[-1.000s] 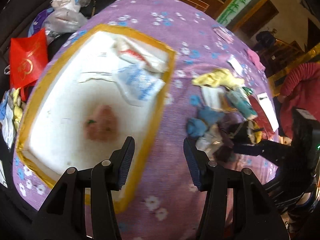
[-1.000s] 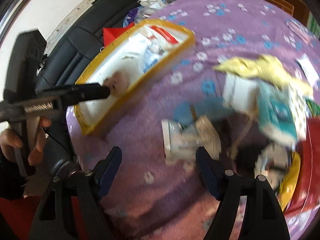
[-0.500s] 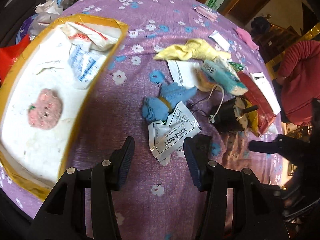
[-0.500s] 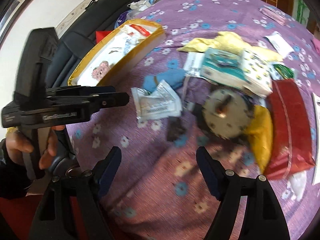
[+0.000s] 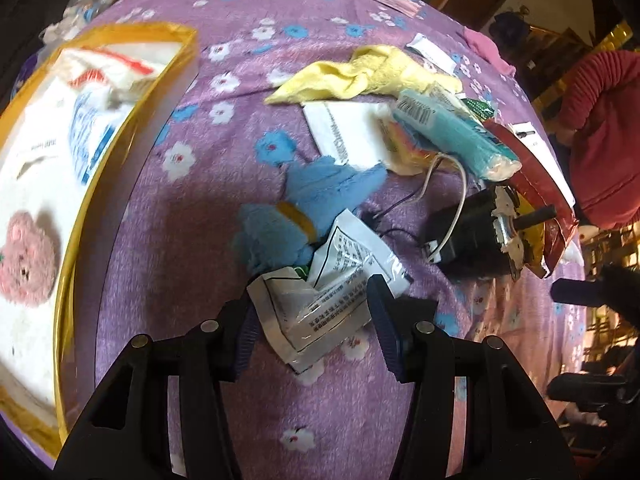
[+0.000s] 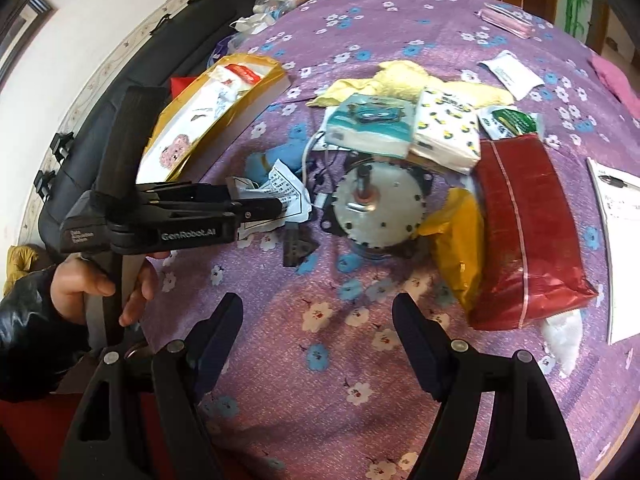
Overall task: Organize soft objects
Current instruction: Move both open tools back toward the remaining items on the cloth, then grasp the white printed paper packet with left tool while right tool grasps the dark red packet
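Observation:
A crinkled silver-white sachet lies on the purple flowered cloth, partly on a blue plush piece. My left gripper is open, one finger on each side of the sachet; I cannot tell whether the pads touch it. In the right wrist view the left gripper points at the same sachet. My right gripper stands open over bare cloth, in front of a round metal motor. A yellow-rimmed white box at the left holds a pink plush bear and packets.
Beyond the sachet lie a yellow cloth, a teal tissue pack, a black motor with wires and a red bag. A person in a red sweater stands at the right. A hand holds the left gripper.
My left gripper has swung from over the box to the pile and sunk until the sachet lies between its fingers. The right gripper has drifted right, to the cloth before the motor.

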